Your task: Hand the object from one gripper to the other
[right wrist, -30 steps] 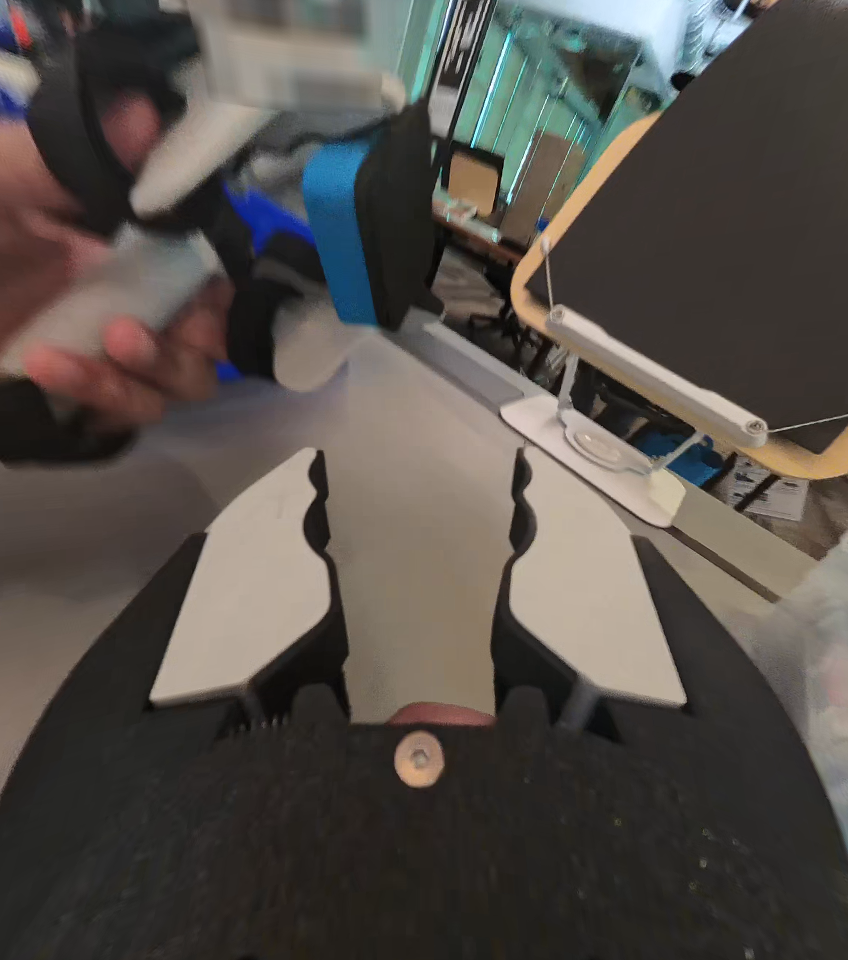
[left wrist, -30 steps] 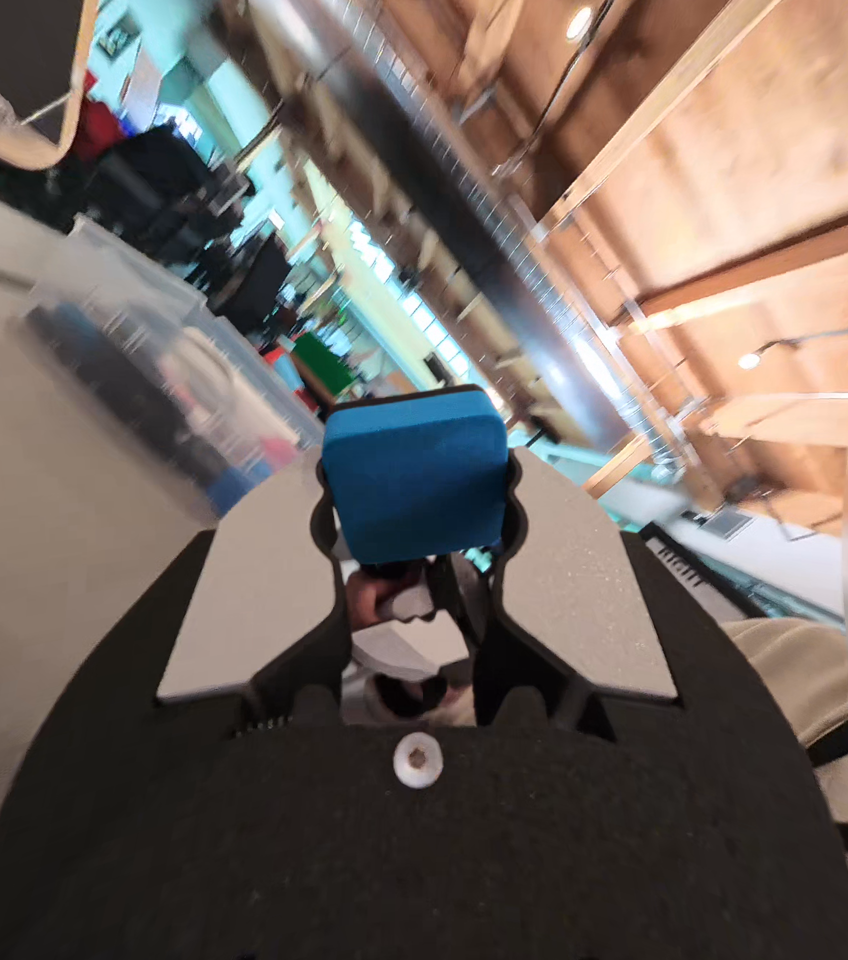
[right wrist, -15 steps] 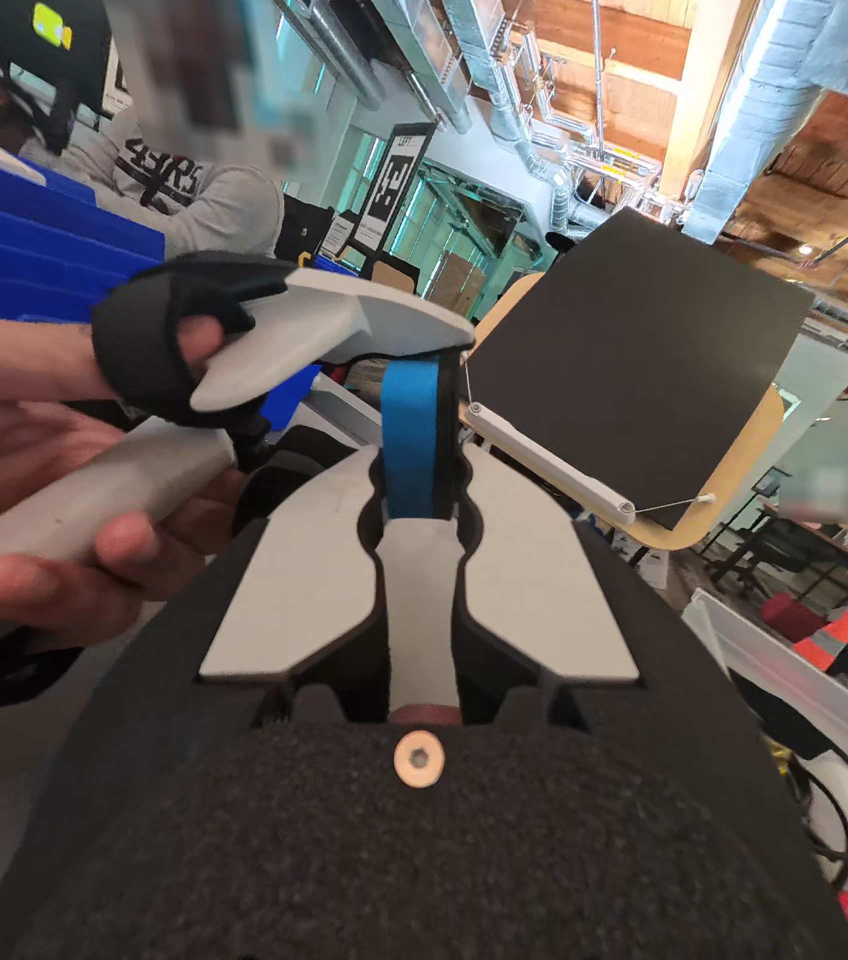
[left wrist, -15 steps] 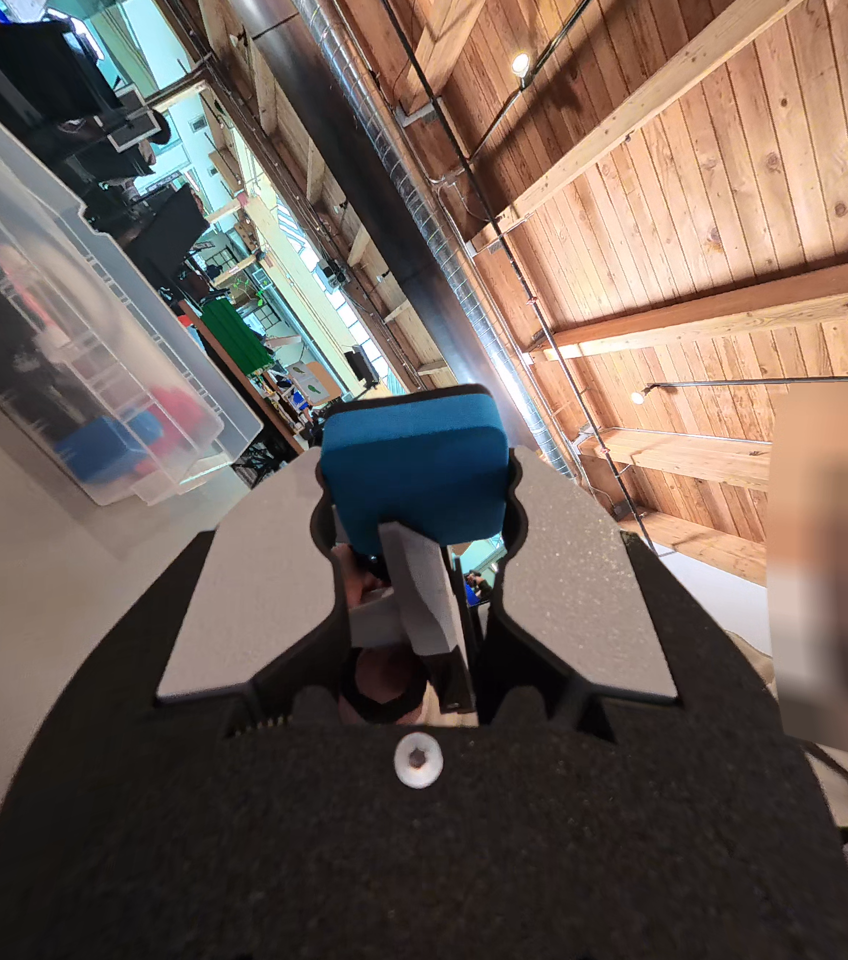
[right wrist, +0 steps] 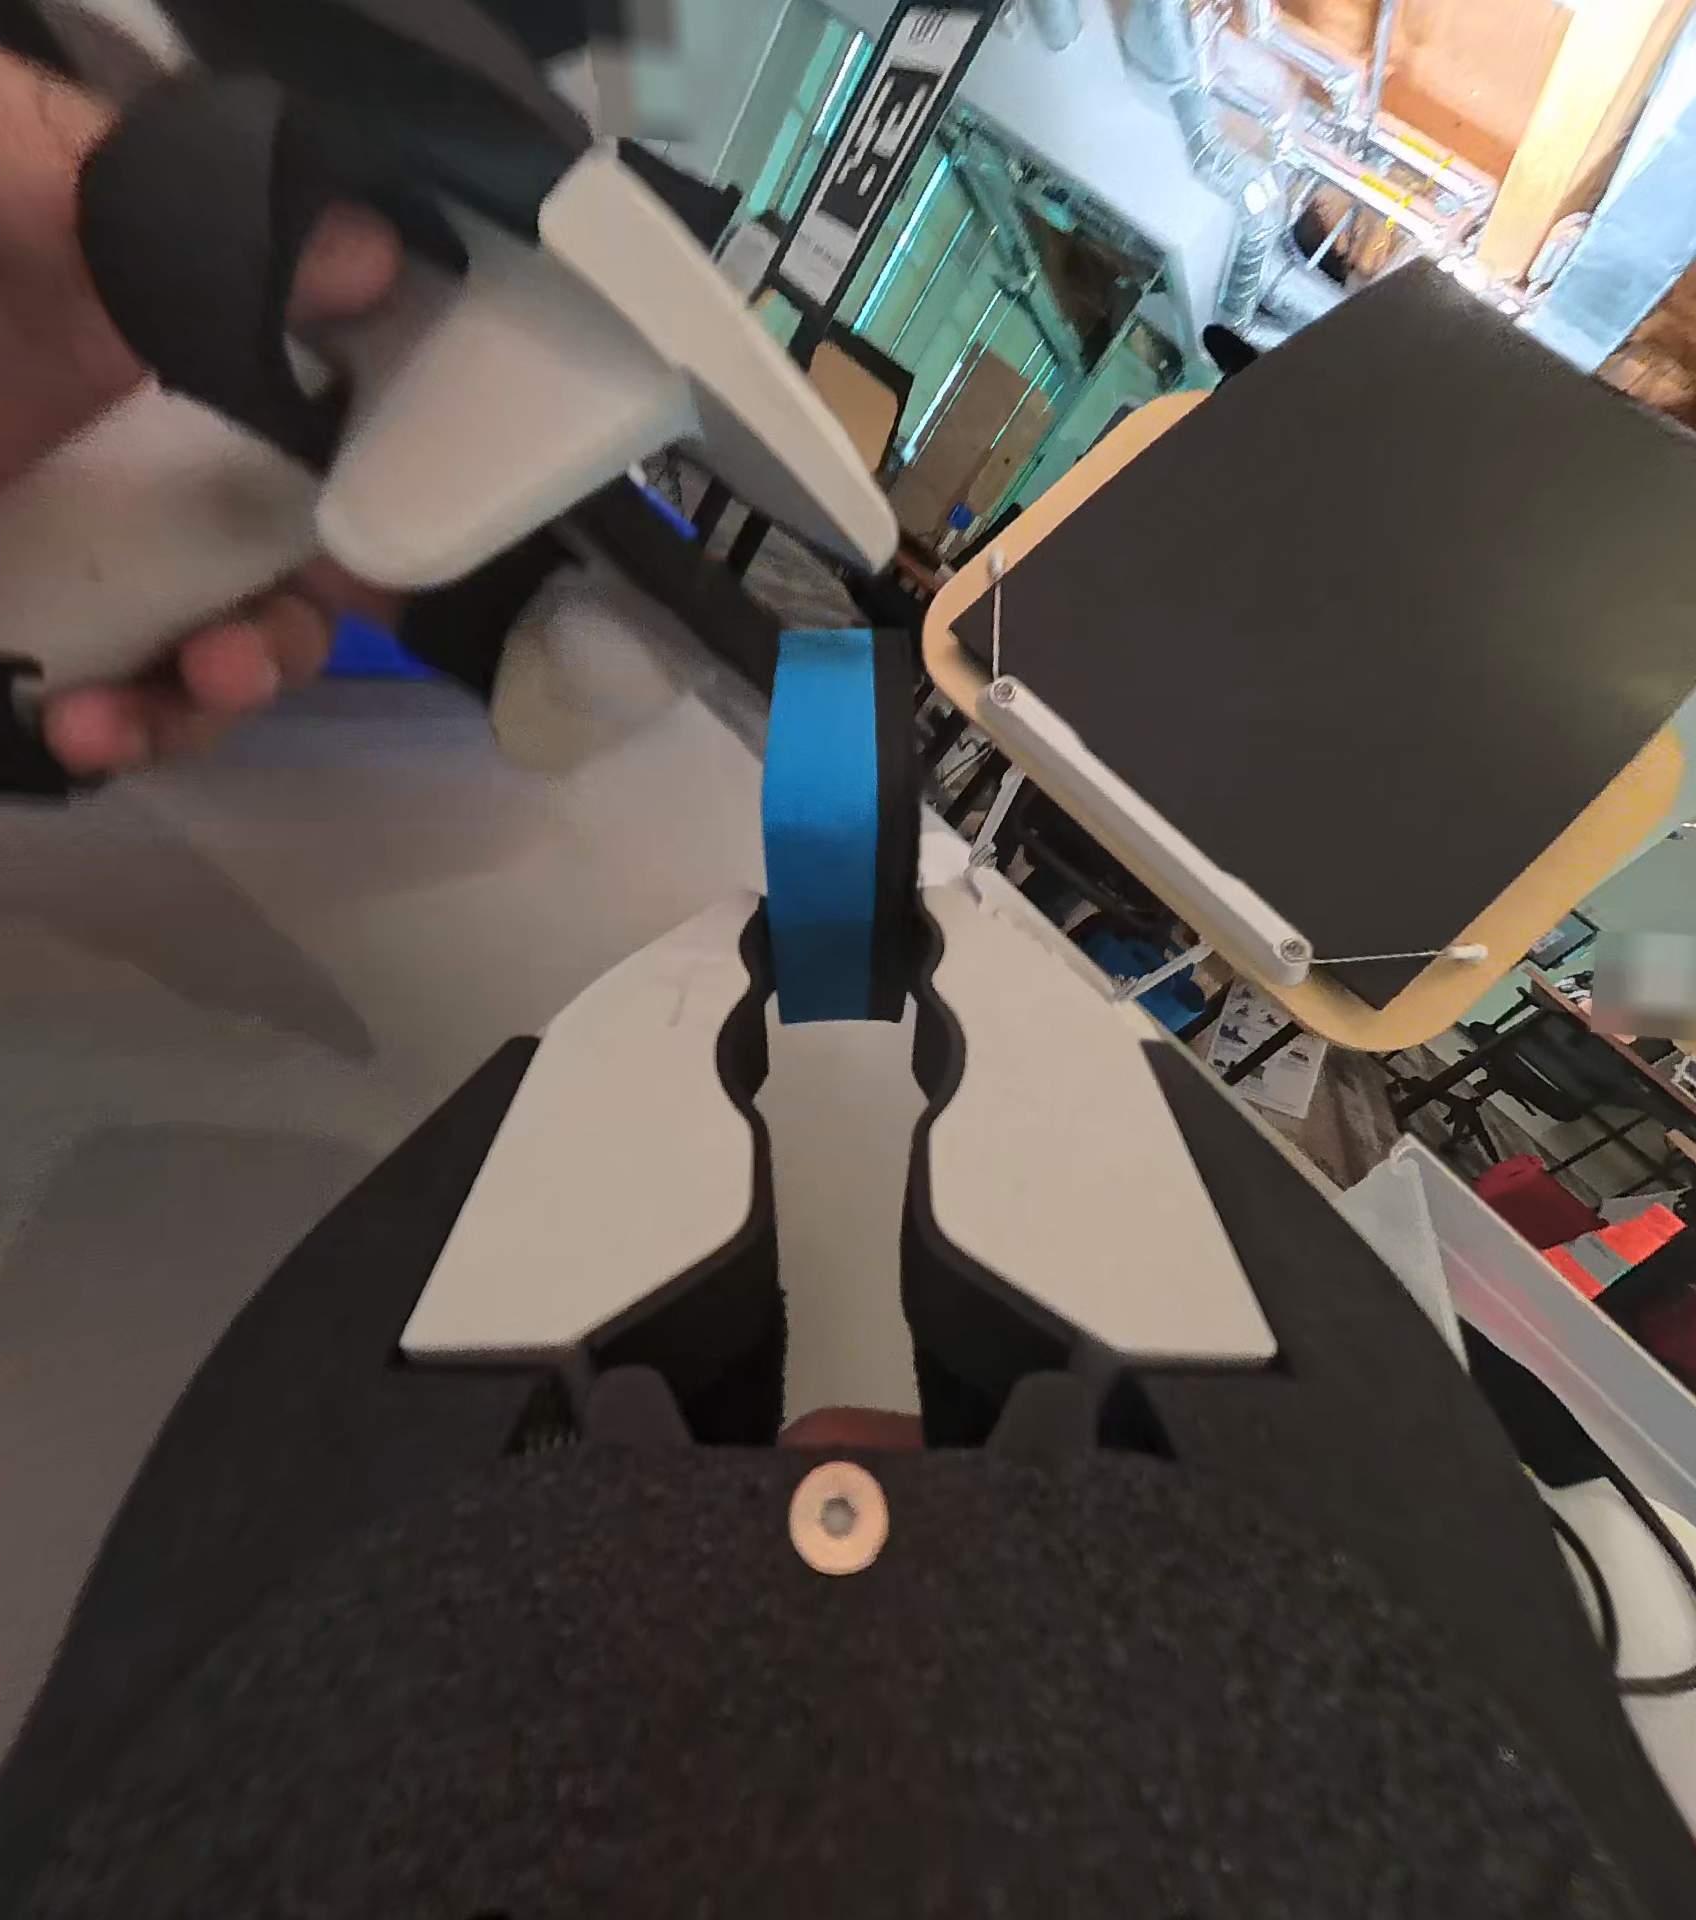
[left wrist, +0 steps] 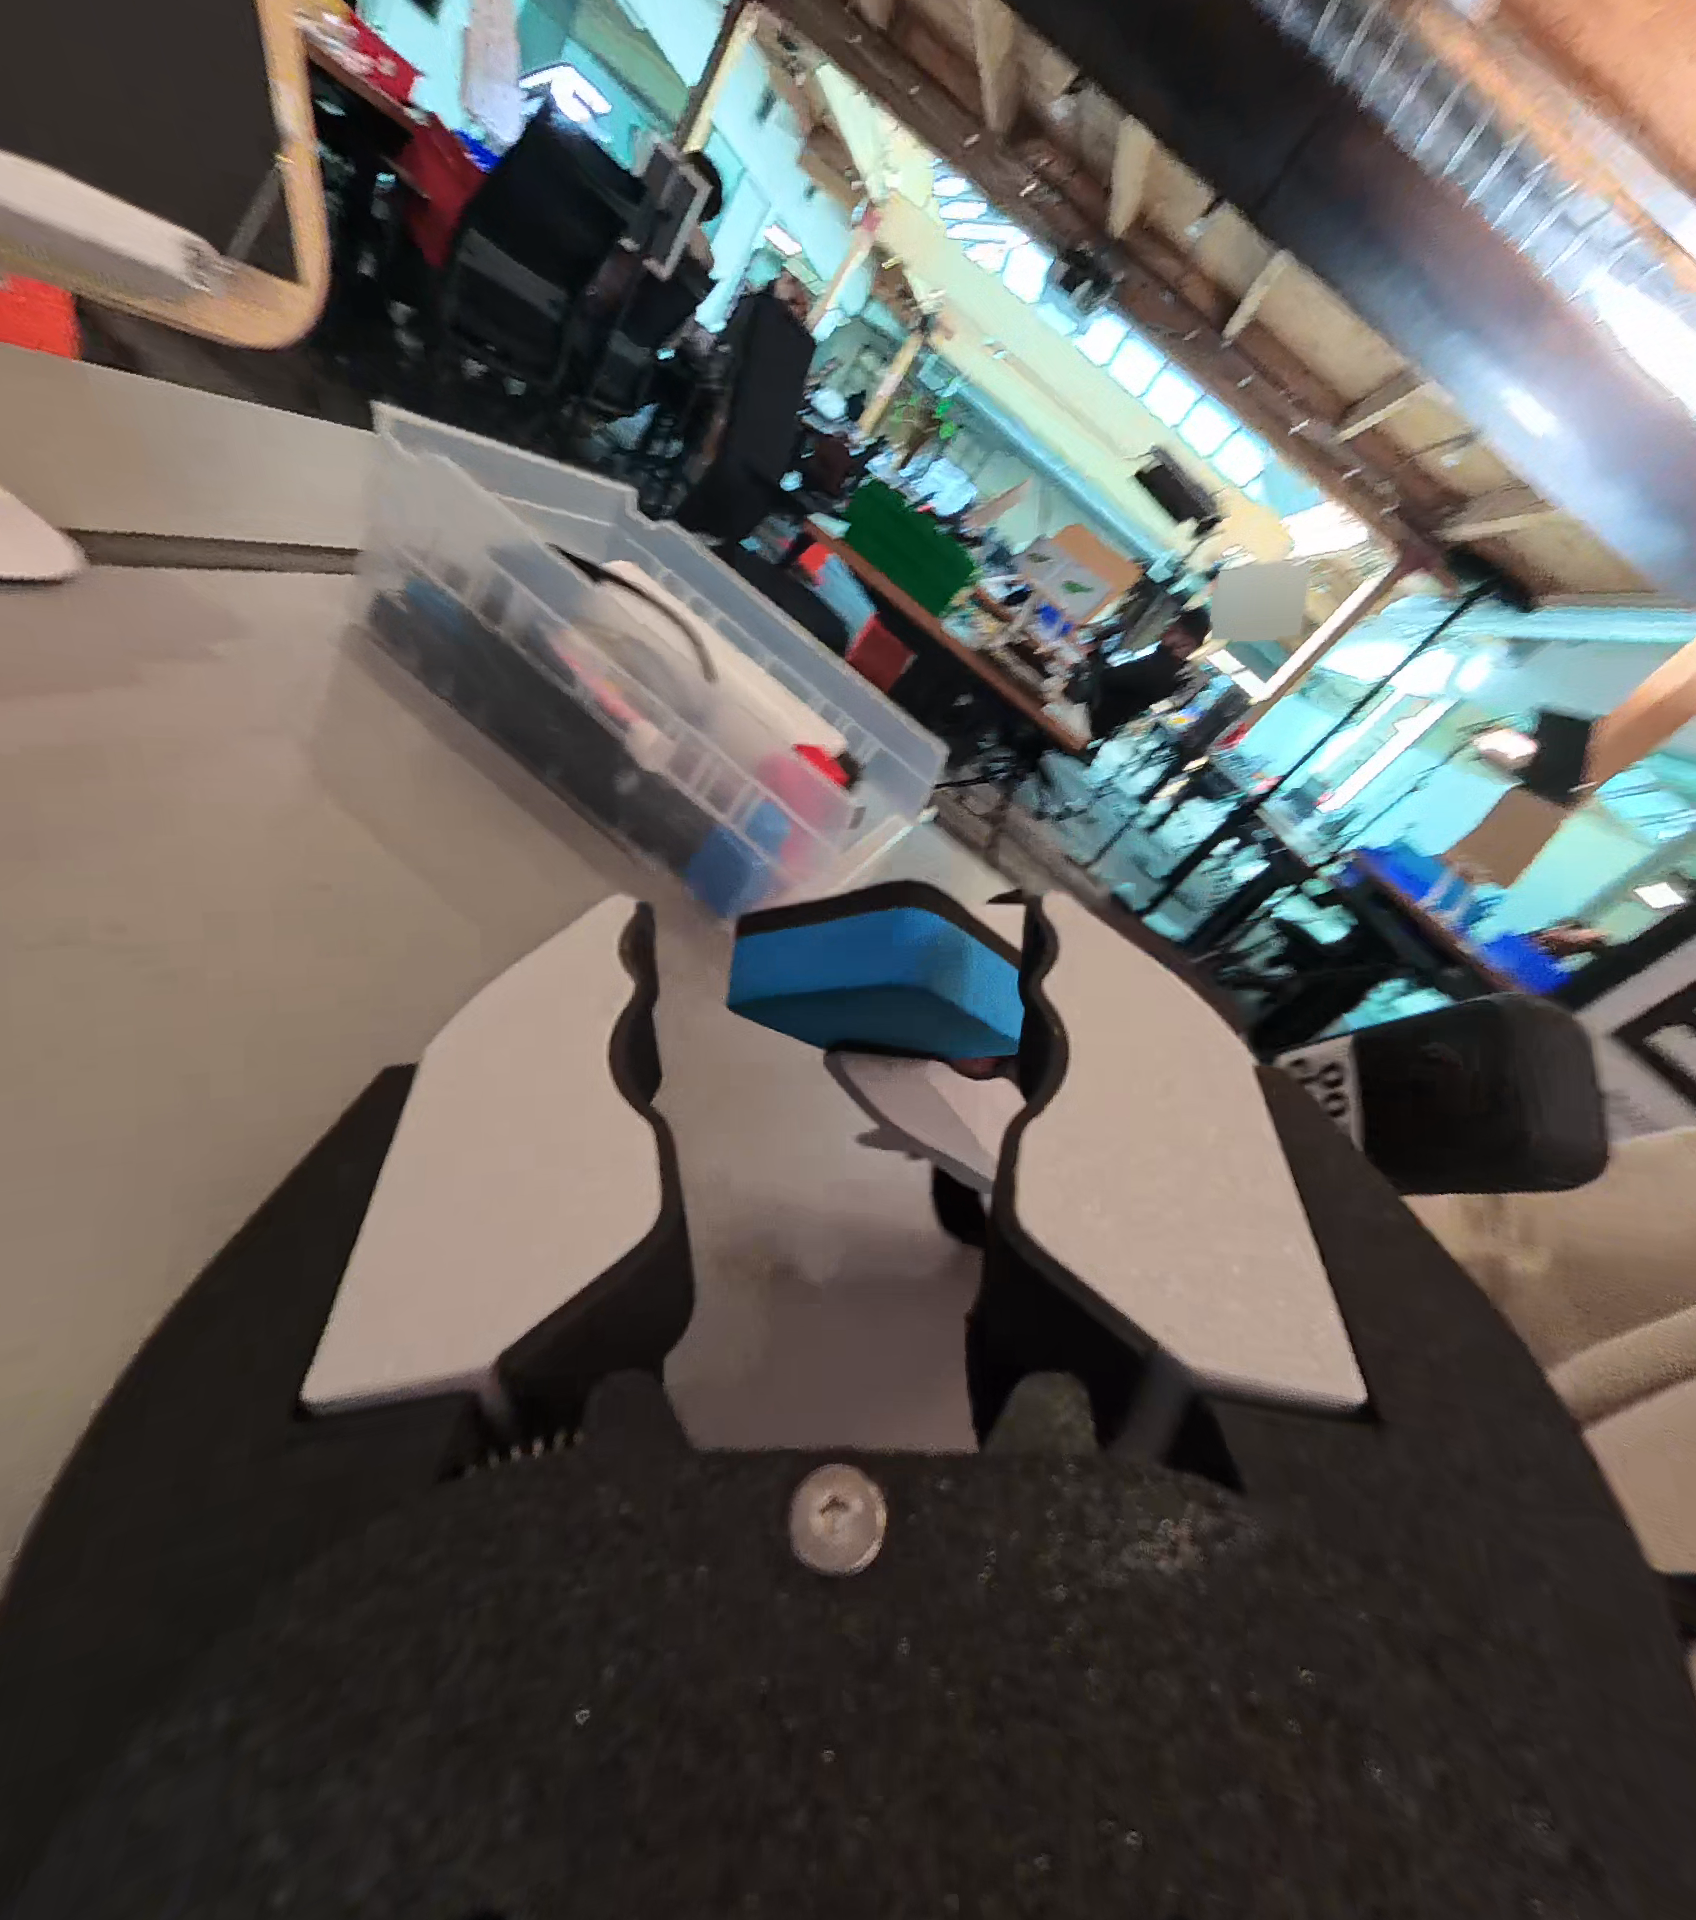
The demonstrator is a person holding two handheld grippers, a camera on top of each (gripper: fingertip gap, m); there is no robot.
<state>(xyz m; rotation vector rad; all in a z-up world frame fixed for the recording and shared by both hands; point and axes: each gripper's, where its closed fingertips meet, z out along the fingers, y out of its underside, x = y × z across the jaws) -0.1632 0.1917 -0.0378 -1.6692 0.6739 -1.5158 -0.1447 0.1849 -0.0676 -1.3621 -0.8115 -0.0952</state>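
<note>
The left gripper has let go: its jaws, clamped on the blue eraser block half a second ago, now stand wide and have drawn back from it. The right gripper pinches the block's lower end on its own, upright above the grey table. The handover looks essentially complete
</note>
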